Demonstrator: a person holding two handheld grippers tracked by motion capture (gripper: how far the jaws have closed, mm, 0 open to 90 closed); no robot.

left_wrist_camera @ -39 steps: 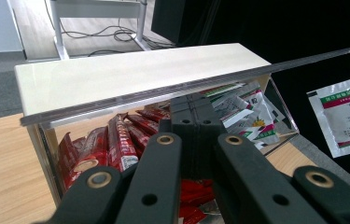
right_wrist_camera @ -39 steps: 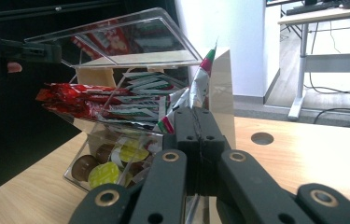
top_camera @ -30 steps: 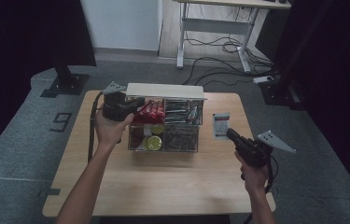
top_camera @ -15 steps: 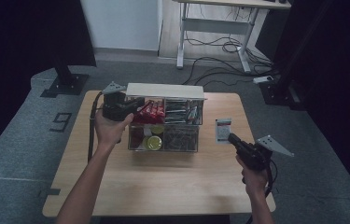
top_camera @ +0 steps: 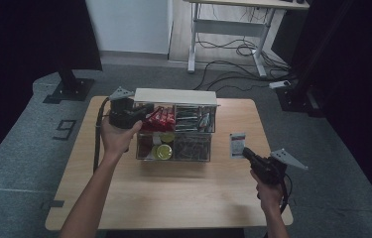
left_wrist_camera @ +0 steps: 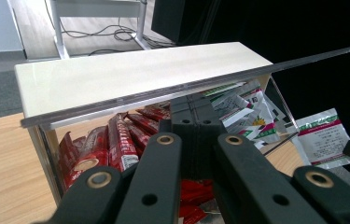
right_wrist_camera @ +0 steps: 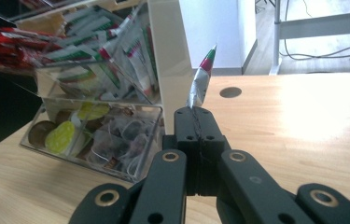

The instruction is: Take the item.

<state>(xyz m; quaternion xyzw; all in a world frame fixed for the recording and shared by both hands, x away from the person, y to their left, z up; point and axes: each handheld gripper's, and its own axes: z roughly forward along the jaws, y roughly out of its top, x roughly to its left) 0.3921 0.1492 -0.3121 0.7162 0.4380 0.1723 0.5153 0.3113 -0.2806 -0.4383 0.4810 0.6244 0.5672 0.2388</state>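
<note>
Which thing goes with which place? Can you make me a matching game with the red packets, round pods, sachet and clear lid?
1 red packets
2 round pods
3 sachet
4 clear lid

A pinched in the right gripper
B top tier of the box
C gripped by the left gripper
D bottom tier of the box

Pairs: 1-B, 2-D, 3-A, 4-C

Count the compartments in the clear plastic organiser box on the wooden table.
4 in the clear plastic organiser box: back left holds red sachets, back right white-green sachets, front left round yellow-green pods, front right dark tea bags. Others may be hidden.
</note>
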